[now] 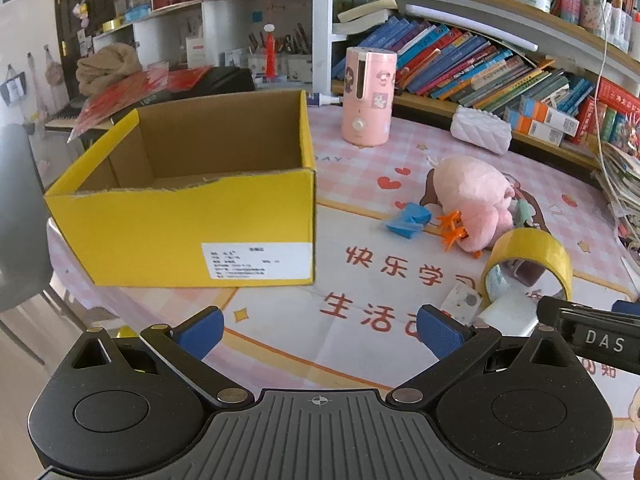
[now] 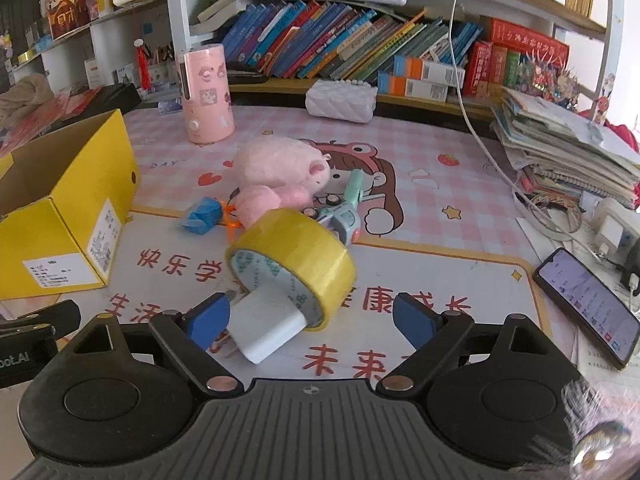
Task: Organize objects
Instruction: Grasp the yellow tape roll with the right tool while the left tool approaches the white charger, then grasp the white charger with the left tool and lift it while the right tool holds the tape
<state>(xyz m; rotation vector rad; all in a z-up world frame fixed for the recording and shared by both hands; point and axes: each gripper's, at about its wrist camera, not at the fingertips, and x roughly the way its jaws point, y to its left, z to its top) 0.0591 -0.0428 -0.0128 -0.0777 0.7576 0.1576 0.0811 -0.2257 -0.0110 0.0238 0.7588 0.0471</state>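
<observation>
With both claws low over the tabletop (image 2: pixel 460 184) and angled down, nothing gripped yet.

Left claw (image 1: pixel 320 334): jaws wide apart, only the printed mat between them. Yellow box (image 1: pixel 180 200) at left centre of the left wrist view, open top, looks empty as far as the interior shows; white label on its near face.

Right claw (image 2: pixel 312 320): jaws apart, not clamped on anything. White charger block (image 2: pixel 266 330) just inside the left finger (image 2: pixel 210 322), possibly touching the pad, hard to confirm through the fisheye. Right finger well clear of it. Yellow tape roll (image 2: pixel 296 256) tilted on edge at frame centre, leaning on the charger, cardboard core facing the camera.

Behind the tape in the right wrist view:
- pink plush toy (image 2: pixel 280 176), lying on its side, centre of frame
- teal toy with wheels (image 2: pixel 348 216), right of the plush, partly hidden by the tape
- blue clip (image 2: pixel 202 216) and orange clip (image 2: pixel 232 216), left of the plush, side by side

Further back, upper centre: pink cylinder appliance (image 2: pixel 206 96) upright, white quilted pouch (image 2: pixel 340 100) to its right against the bookshelf (image 2: pixel 360 40). Phone (image 2: pixel 588 304) face up at right edge, screen lit. Paper stack (image 2: pixel 560 140) at upper right.

Tip of the right claw also visible at lower right of the left wrist view, next to the tape.
</observation>
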